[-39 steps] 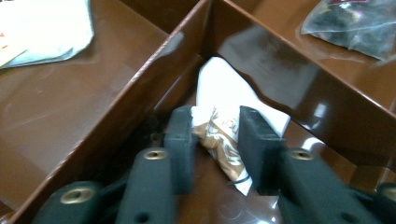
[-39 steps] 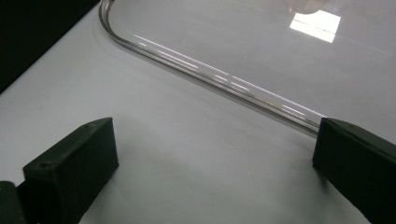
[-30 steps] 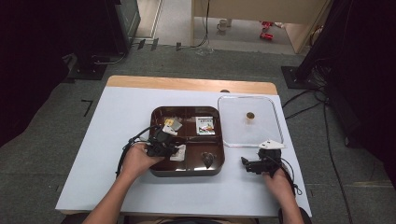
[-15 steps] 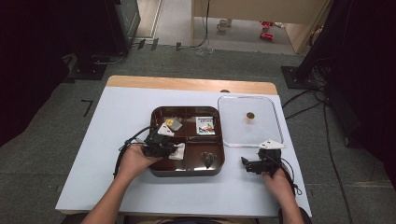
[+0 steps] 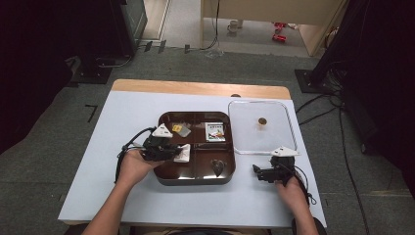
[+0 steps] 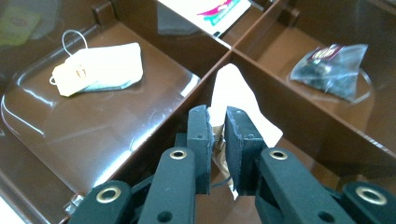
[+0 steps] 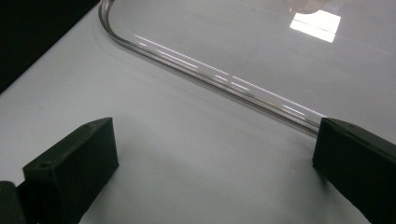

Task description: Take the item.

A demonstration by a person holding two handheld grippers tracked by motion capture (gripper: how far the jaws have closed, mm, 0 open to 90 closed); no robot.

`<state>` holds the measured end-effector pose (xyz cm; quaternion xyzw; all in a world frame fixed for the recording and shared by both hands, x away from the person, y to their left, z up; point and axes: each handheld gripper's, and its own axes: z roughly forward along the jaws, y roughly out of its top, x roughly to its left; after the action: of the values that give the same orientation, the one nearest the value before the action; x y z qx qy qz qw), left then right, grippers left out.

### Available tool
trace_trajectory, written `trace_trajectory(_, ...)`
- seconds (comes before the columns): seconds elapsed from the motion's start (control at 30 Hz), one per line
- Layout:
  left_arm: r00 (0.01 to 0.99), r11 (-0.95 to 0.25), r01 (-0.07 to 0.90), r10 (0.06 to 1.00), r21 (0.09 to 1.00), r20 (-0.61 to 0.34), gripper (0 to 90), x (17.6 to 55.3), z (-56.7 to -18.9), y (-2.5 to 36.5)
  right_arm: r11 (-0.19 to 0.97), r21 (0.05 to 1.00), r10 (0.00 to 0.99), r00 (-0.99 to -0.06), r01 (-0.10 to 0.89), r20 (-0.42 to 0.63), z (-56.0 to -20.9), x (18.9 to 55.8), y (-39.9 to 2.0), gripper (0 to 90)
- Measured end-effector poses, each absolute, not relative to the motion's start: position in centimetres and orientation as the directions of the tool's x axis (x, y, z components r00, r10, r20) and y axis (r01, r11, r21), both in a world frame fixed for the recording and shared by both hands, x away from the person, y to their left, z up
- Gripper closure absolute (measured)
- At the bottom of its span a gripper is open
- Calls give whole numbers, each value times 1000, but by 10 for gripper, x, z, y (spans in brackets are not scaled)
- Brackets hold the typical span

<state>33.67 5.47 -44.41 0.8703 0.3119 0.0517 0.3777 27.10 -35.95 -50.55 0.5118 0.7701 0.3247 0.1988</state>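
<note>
A brown compartment tray point(image 5: 195, 179) sits mid-table. My left gripper point(image 5: 172, 149) reaches in from its left side and is shut on a white paper packet point(image 5: 184, 153). In the left gripper view the jaws point(image 6: 217, 135) pinch the packet point(image 6: 236, 91) above a tray divider. A tea bag with a tag point(image 6: 98, 70) lies in the near compartment. My right gripper point(image 5: 259, 172) rests on the table right of the tray, open. Its jaws point(image 7: 215, 154) stand wide apart with nothing between them, just short of the clear lid's rim point(image 7: 210, 77).
A clear lid point(image 5: 279, 142) with a small knob point(image 5: 262, 121) lies right of the tray. The tray also holds a printed packet point(image 5: 214, 131) and a dark clear bag point(image 5: 217, 166). White table surface point(image 5: 112, 147) lies to the left, and its wooden edge runs along the back.
My left gripper has lifted slightly with the white packet held in it. The right gripper has stayed where it was.
</note>
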Motion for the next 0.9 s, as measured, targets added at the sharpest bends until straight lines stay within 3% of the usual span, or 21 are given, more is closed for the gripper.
trace_trajectory(0.9,788,-453,494,593,742,-163,814,336,-418,87,266,703,917,-397,659,26,-505,271,-360,0)
